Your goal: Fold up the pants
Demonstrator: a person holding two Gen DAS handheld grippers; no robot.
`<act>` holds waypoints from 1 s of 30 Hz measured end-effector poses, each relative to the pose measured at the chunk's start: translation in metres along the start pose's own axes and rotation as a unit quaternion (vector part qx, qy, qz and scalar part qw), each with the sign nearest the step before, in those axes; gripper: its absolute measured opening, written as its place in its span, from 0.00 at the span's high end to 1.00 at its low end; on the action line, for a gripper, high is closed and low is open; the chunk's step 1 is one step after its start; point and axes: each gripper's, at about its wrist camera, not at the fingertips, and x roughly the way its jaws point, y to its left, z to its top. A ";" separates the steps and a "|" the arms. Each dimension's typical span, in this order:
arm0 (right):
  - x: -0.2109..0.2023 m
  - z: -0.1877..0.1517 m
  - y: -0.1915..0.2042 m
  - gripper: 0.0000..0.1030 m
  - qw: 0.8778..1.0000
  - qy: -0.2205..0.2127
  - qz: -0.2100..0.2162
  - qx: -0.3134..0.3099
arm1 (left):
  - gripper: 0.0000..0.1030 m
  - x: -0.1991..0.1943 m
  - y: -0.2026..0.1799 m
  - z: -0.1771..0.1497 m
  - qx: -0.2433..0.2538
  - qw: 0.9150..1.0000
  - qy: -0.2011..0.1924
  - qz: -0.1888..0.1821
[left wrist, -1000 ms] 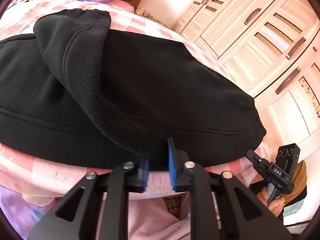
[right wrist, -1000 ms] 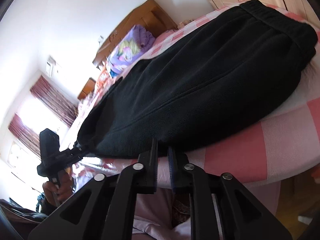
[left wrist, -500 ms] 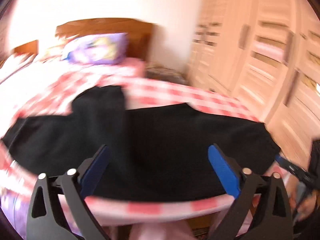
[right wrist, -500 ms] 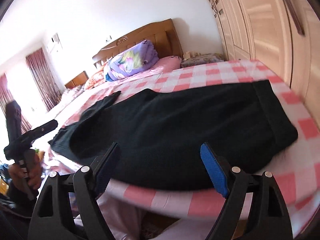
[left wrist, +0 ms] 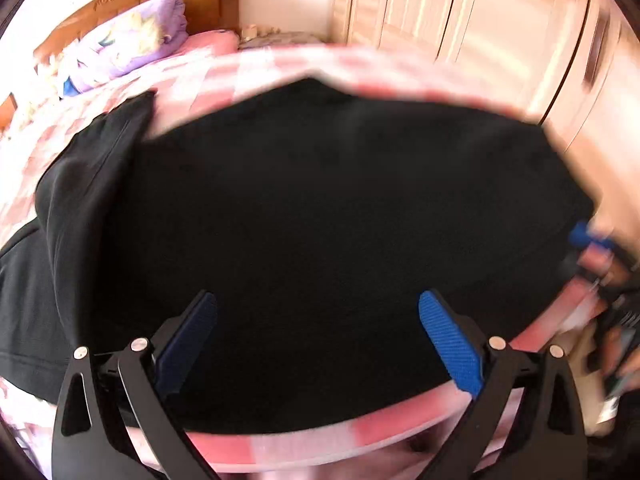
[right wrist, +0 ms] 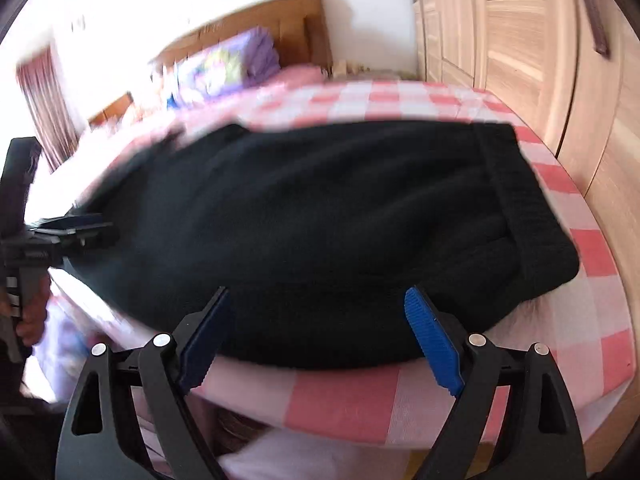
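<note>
Entry: pants (left wrist: pixel 320 216), black, lying on the bed (right wrist: pixel 352 400), spread ahead of and beneath both sets of jaws; waistband at the end nearer my right gripper (right wrist: pixel 316 336), a loose leg flap off beyond my left gripper (left wrist: pixel 318 340).

Left gripper: jaws wide apart, nothing between the pads. A second ago they were pinched together at the near hem; I have let go and drawn back.

Right gripper: jaws opening, no cloth between them, hovering over the near edge. A second ago they too were nearly together, low against the edge.

Change noted: both grips released, both tools pulled up and away, so the cloth now rests on its own. I judge one fold laid down and the pants doubled lengthwise.

Remaining: the flap at far left looks untidy; a cross fold likely still due. Both views are blurred, so creases are unclear.
</note>
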 end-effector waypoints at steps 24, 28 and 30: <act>0.020 0.008 -0.025 0.13 0.999 0.014 -0.031 0.026 | 0.02 0.120 -0.107 0.145 0.062 0.998 0.014 0.004; 0.019 0.010 -0.021 0.12 0.999 0.012 -0.043 0.013 | 0.02 0.092 -0.077 0.120 0.099 0.993 -0.008 0.062; 0.009 0.017 -0.021 0.12 0.998 0.000 -0.033 0.046 | 0.02 0.089 -0.049 0.122 0.105 0.988 -0.011 0.113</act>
